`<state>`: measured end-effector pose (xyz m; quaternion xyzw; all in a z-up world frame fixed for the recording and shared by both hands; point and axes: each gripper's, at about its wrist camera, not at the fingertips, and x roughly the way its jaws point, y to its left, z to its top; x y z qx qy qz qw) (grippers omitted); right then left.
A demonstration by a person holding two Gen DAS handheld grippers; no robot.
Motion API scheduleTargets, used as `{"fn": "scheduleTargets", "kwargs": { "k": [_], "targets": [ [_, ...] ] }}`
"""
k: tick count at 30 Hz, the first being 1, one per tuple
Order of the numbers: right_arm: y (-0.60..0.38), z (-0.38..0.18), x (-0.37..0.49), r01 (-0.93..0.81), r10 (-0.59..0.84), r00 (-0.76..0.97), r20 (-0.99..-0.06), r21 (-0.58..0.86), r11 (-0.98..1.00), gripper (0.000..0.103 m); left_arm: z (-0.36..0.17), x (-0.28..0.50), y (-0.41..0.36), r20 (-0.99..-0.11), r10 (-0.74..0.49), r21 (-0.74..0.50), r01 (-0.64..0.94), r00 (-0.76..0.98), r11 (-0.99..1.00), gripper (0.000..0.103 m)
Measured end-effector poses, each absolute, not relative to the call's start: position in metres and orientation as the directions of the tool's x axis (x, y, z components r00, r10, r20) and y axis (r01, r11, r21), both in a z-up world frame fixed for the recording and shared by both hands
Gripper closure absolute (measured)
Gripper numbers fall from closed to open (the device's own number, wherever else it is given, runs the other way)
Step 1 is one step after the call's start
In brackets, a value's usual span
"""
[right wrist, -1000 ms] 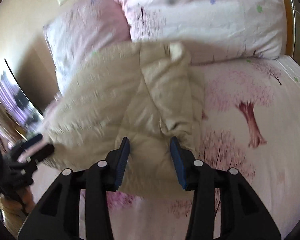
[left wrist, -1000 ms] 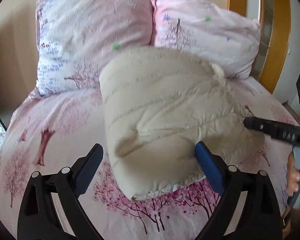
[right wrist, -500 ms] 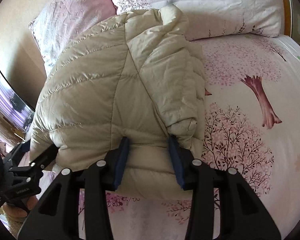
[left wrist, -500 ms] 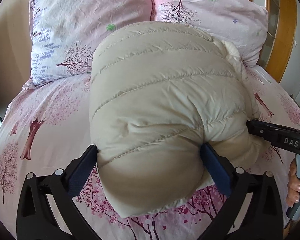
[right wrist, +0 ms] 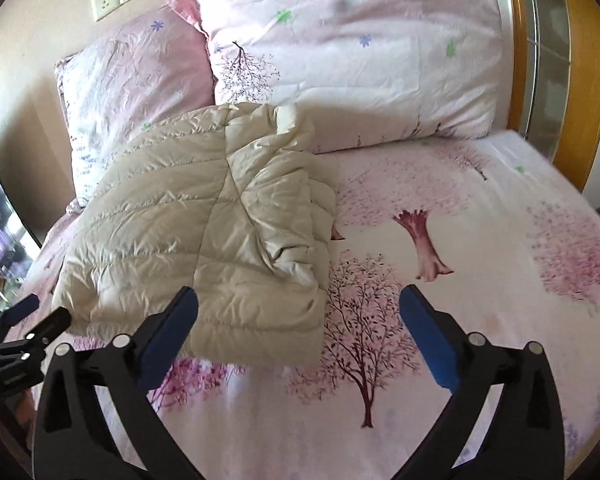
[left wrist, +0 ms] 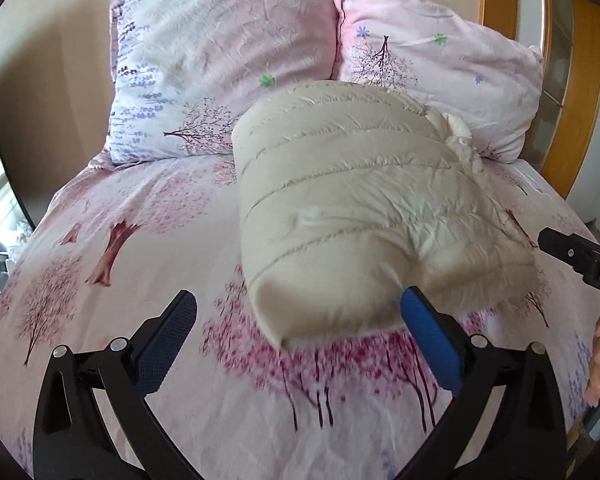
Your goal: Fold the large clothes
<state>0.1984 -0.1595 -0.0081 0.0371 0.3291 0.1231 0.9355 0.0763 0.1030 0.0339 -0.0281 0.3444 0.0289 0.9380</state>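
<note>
Now both tongs gape — left tongs (left wrist: 296, 332) near the folded jacket (left wrist: 364, 216); right tongs (right wrist: 298, 328) likewise.

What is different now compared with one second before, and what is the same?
Both grippers let go: the right gripper, shut on the jacket before, is open and drawn back; the left gripper is open, one finger touching the jacket's edge. The jacket, lifted half a second ago, lies folded on the bed. The pillows stayed put.
</note>
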Motion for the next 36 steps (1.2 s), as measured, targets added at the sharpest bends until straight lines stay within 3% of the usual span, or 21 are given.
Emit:
{"fn": "scheduleTargets", "kwargs": {
  "k": [7,19,36],
  "targets": [
    [-0.151,-0.004,0.175,-0.281,0.305,0.733,-0.609,0.138,0.95,0.002,0.026,0.061,0.104,-0.715,0.104,0.003,-0.146,0.691,0.989,0.001],
    [-0.121,-0.034,0.162,-0.312,0.218,0.623,-0.751,0.017,0.95,0.002,0.007,0.054,0.102,-0.794,0.115,0.022,-0.161,0.598,0.987,0.001],
    [-0.117,-0.044,0.165,-0.323,0.203,0.593,-0.779,0.001,0.946,0.002,0.0,0.06,0.104,-0.82,0.109,0.025,-0.156,0.561,0.987,0.001]
  ]
}}
